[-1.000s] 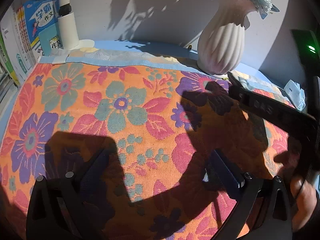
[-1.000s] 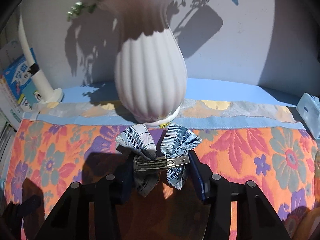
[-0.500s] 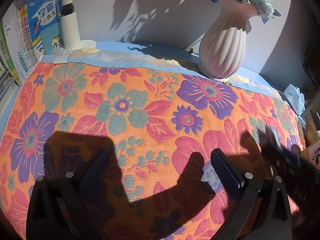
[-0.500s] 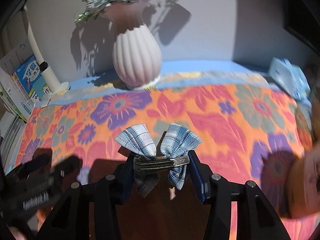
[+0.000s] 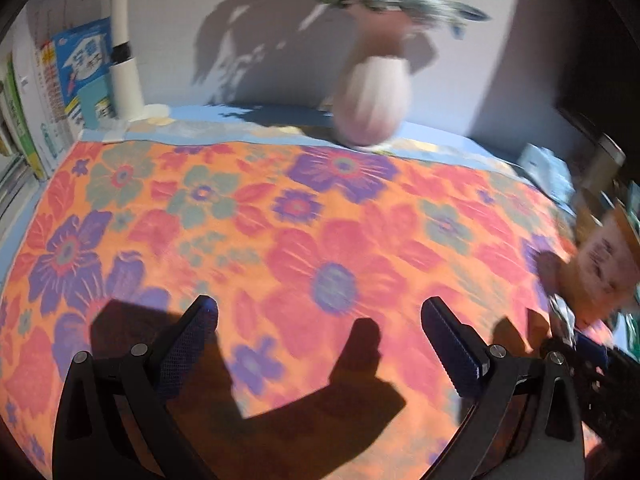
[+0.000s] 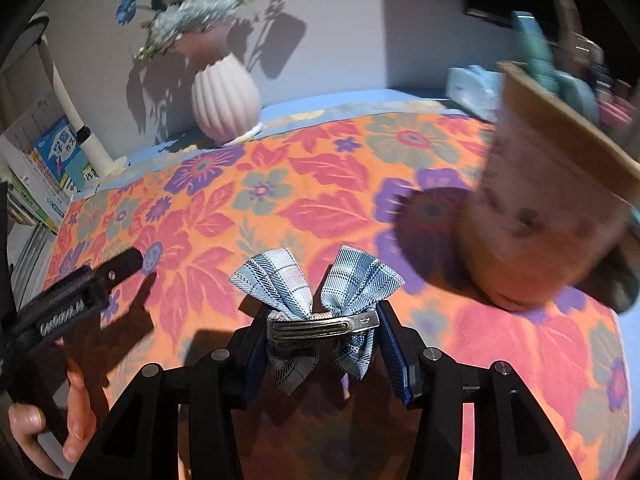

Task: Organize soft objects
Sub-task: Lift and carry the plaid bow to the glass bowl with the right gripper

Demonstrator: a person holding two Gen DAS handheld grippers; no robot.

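While the right tongs (image 6: 322, 334) stay clamped on the plaid bow clip (image 6: 320, 300), its metal bar crosswise between them, the cardboard box (image 6: 552, 216) lies up-right, nearer this hand than the wide-open, empty left tongs (image 5: 320, 344).

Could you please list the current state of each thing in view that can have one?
Right tongs: shut on the blue plaid fabric hair bow with metal clip, held above the cloth.
Left tongs: open, empty.
Ribbed pale pink vase of flowers: upright.
Brown cardboard box: open-topped, blurred.
Orange floral cloth: spread flat.
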